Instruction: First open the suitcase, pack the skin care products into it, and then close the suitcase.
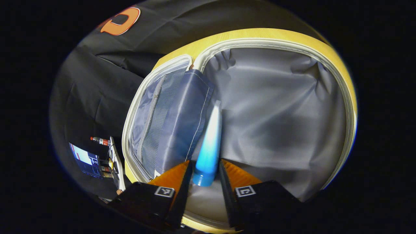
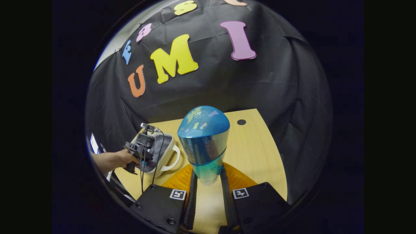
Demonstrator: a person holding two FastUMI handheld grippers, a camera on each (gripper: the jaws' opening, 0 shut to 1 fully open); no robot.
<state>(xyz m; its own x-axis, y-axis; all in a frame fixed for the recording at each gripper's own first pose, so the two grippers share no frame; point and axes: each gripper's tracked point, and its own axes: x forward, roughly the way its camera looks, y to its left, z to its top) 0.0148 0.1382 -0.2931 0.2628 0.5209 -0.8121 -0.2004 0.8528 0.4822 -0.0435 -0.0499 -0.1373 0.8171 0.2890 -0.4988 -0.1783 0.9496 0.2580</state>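
Note:
The yellow suitcase [image 1: 276, 35] lies open, its grey lining [image 1: 279, 117] spread wide and a mesh pocket [image 1: 151, 125] in the lid at left. My left gripper [image 1: 204, 161] is shut on a white-and-blue tube [image 1: 210, 139] near its cap, and the tube points into the lined half. My right gripper [image 2: 208, 169] is shut on a blue bottle with a domed cap [image 2: 204, 139], upright over the wooden table [image 2: 256, 149]. Farther left in the right gripper view, a hand [image 2: 113, 161] holds the left gripper [image 2: 140, 152] over the suitcase [image 2: 167, 148].
A small dark hole [image 2: 241, 122] sits in the tabletop near its far edge. Beyond the suitcase's left side stand a screen [image 1: 85, 160] and a small red-capped bottle [image 1: 100, 140]. Black cloth walls close in behind and to the right of the table.

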